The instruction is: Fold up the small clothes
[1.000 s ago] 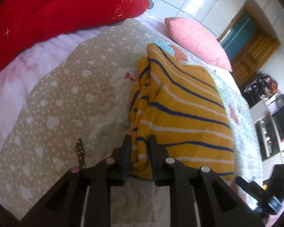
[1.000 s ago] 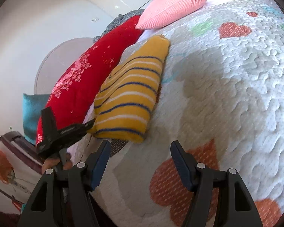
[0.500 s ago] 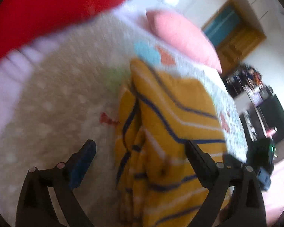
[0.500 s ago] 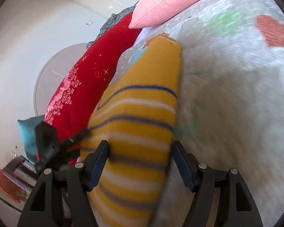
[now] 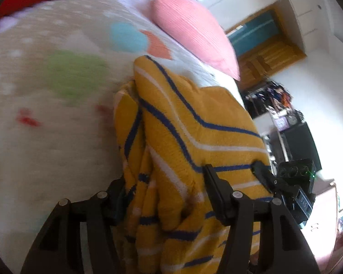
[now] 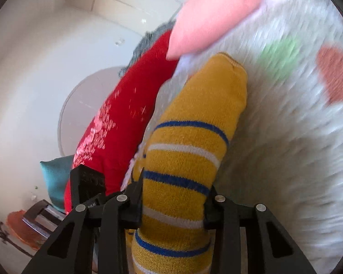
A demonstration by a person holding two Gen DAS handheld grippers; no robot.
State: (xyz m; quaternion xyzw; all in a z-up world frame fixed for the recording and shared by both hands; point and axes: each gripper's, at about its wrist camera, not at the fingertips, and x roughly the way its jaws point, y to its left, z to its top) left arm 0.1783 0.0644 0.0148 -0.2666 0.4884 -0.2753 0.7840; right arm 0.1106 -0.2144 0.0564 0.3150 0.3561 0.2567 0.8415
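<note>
A small mustard-yellow knitted sweater [image 5: 189, 137] with blue and white stripes lies folded into a thick bundle on the quilted bedspread [image 5: 45, 114]. My left gripper [image 5: 164, 196] has its jaws around the near end of the bundle, closed onto the layers. My right gripper [image 6: 173, 203] grips the other side of the same sweater [image 6: 194, 137], fingers pressing the knit from both sides. The right gripper's black body [image 5: 295, 182] shows in the left wrist view behind the sweater.
A pink pillow [image 5: 194, 34] lies at the head of the bed, a red pillow [image 6: 125, 114] along the bed's edge. A teal cushion [image 6: 54, 178] sits beyond the red one. A wooden door [image 5: 269, 52] and cluttered shelves [image 5: 281, 105] stand past the bed.
Both grippers moved in over the sweater and closed on it. The left gripper, shut on one edge a second ago, opened and then gripped the whole bundle. The right was open and apart from it.
</note>
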